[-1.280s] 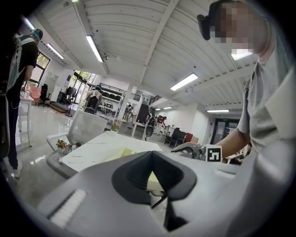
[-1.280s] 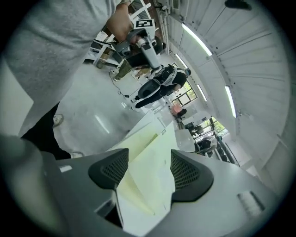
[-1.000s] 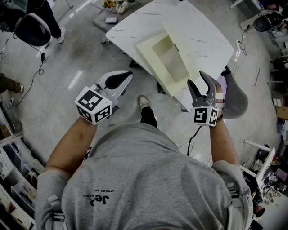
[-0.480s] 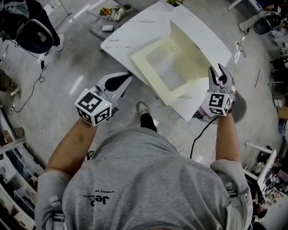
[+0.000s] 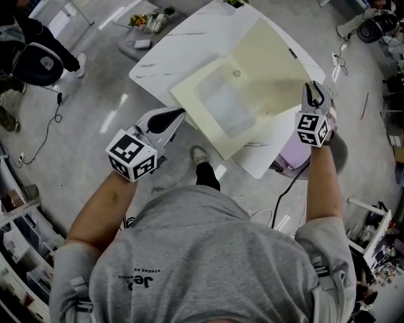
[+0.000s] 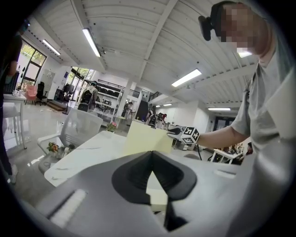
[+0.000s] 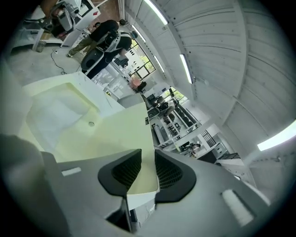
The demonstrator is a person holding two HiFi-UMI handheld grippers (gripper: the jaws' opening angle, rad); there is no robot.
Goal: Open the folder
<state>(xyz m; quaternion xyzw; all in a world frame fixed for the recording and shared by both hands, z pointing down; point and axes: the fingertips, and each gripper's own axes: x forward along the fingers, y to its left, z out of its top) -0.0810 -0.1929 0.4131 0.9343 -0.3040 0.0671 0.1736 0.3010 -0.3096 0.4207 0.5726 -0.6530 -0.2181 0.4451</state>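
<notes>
A pale yellow folder [image 5: 218, 104] lies spread on the white marble table [image 5: 180, 41]. Its cover [image 5: 274, 60] is swung over to the right and stands only a little off the table. My right gripper [image 5: 310, 88] is at the cover's right edge. In the right gripper view the cover's corner [image 7: 138, 183] sits in the gap of that gripper [image 7: 147, 159]. Its jaws are closing and do not pinch the sheet. My left gripper [image 5: 180, 112] hangs shut and empty off the table's near left side. In the left gripper view it [image 6: 151, 155] points at the raised cover [image 6: 145, 141].
A purple seat [image 5: 291, 154] stands under the table's near right corner, with a cable trailing on the floor. An office chair [image 5: 41, 63] and a person are far left. A low tray with plants [image 5: 151, 19] stands beyond the table. Shelving lines the left edge.
The cover has swung from half-raised to nearly flat on the right. My right gripper moved up and right along with it while its jaws narrowed. The left gripper shifted only slightly.
</notes>
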